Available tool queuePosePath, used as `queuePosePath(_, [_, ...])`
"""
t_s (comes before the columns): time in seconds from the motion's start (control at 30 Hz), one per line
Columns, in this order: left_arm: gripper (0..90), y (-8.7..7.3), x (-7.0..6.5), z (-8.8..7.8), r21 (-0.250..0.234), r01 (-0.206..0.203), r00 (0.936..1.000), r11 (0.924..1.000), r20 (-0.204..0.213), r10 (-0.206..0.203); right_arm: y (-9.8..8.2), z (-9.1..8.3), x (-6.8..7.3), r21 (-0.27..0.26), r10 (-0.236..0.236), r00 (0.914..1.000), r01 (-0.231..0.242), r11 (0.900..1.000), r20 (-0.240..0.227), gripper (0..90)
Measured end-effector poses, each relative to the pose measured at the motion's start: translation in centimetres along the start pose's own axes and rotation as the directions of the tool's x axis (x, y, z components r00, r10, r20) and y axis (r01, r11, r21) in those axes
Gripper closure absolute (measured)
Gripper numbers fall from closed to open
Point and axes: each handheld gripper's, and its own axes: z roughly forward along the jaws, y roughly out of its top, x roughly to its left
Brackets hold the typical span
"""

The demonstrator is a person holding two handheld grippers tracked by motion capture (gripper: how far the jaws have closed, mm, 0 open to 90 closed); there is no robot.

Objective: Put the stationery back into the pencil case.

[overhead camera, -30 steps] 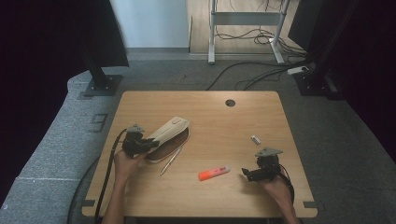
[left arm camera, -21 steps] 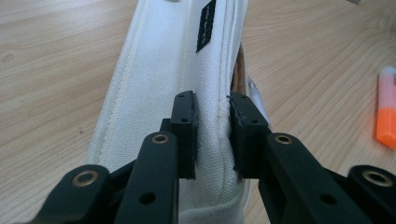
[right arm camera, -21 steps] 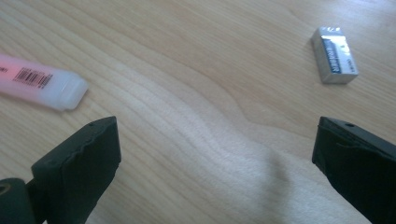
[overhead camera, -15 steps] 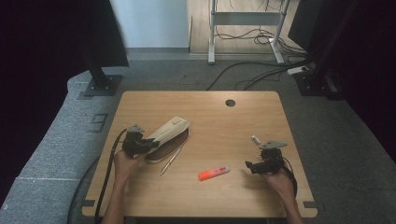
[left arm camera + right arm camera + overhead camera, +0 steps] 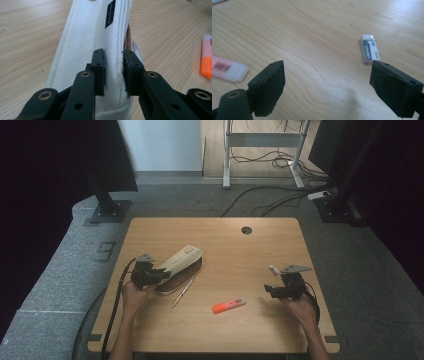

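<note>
Jaws on the right gripper stand wide with nothing between them, though they have just narrowed; since a second ago it has left the highlighter for the eraser, likely next. Left gripper pinches the pencil case beside the pen.

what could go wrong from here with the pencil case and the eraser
The left gripper pinches only a thin fold of the white pencil case, so the cloth could slip free. The right gripper, its jaws just closing on nothing, stands wide with the eraser off to one side; closing there would miss or nudge it.
</note>
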Motion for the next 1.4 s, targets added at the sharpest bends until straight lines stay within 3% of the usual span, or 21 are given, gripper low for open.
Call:
queuePosePath(0.27, [72.9,0.0,0.0,0.0,0.000,-0.004,1.0000,1.0000,-0.001,0.004,1.0,-0.1,-1.1,-0.003,-0.002,0.9998,0.002,1.000,0.020,18.2])
queuePosePath(0.53, [72.7,0.0,0.0,0.0,0.001,-0.005,1.0000,1.0000,0.002,0.005,1.7,0.2,-2.4,-0.011,0.028,0.9991,-0.028,1.000,0.033,31.2])
queuePosePath(0.93, [72.1,0.0,0.0,0.0,0.002,-0.008,0.9999,1.0000,0.006,0.008,2.5,1.6,-4.0,0.045,0.005,0.9985,-0.008,0.999,0.054,49.3])
queuePosePath(1.07, [72.0,0.0,0.0,0.1,0.003,-0.007,0.9999,1.0000,0.008,0.007,2.6,1.9,-4.4,0.052,-0.001,0.9974,-0.003,0.999,0.072,51.0])
queuePosePath(1.4, [71.9,-0.1,0.0,0.1,0.003,-0.006,0.9999,1.0000,0.009,0.006,2.5,3.3,-4.9,0.078,-0.008,0.9979,0.003,0.997,0.064,51.4])
